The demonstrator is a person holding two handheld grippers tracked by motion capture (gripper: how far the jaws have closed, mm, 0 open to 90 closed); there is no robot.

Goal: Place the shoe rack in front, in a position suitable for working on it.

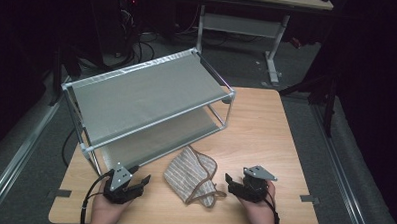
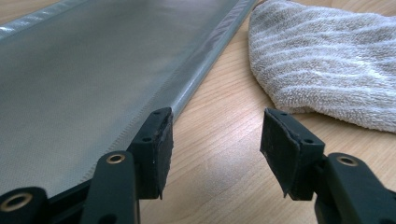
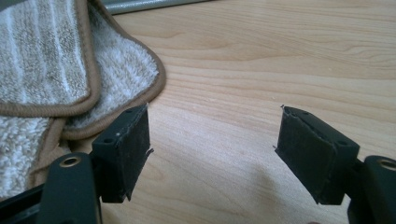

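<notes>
I see one two-tier shelf rack [image 1: 152, 93] on the wooden table [image 1: 265, 139], with grey fabric on both tiers and nothing lying on either of them that I can make out. There is one striped towel [image 1: 190, 174] with brown piping, crumpled flat on the table between my two grippers and just in front of the rack's lower tier. My left gripper [image 1: 143, 181] rests low at the table's near edge with its jaws spread and nothing between them; in the left gripper view, the lower shelf edge [image 2: 205, 60] runs ahead just beyond the left jaw, and the towel [image 2: 327, 60] lies ahead and outside the right jaw, apart from both pads. My right gripper [image 1: 230, 181] also sits low with its jaws spread wide over bare wood; in the right gripper view the towel's piped corner [image 3: 116, 79] lies just beyond the left jaw, close to its tip, though I cannot tell whether they touch.
</notes>
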